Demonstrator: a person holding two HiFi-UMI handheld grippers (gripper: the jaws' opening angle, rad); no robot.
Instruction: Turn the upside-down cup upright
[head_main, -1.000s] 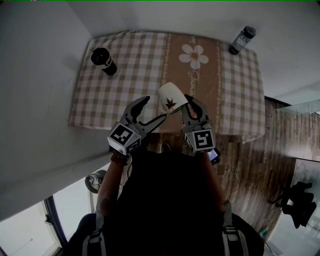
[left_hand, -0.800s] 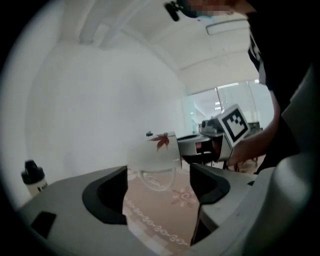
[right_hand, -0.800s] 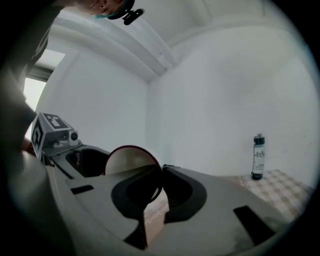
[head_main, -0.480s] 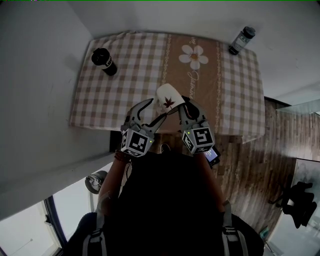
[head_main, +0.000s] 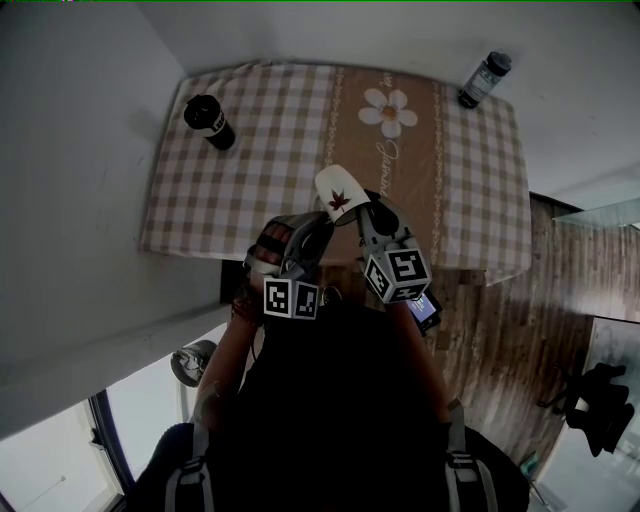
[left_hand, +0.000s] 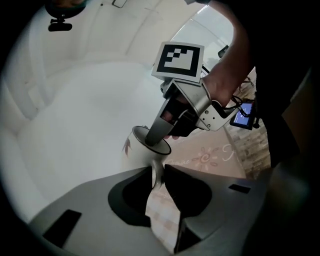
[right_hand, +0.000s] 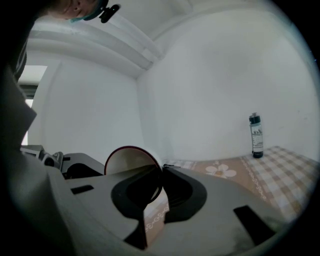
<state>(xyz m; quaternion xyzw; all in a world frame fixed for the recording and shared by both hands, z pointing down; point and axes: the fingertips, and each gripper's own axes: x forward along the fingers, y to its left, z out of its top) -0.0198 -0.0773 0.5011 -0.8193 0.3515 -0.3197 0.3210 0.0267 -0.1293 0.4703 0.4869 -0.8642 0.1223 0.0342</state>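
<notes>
One cup (head_main: 337, 195) hangs in the air at the middle of the head view, over the near edge of the checked worktop (head_main: 250, 160) — tipped on its side, mouth toward you. Your right hand-held gripper (head_main: 362, 213) is clamped on the cup's wall, one jaw inside the rim. Your left hand-held gripper (head_main: 318, 226) has just been closing its jaws — they now pinch a thin white part of the cup below its rim. Upper left stands a black bottle (head_main: 208, 122), upper right a second bottle (head_main: 485, 80).
</notes>
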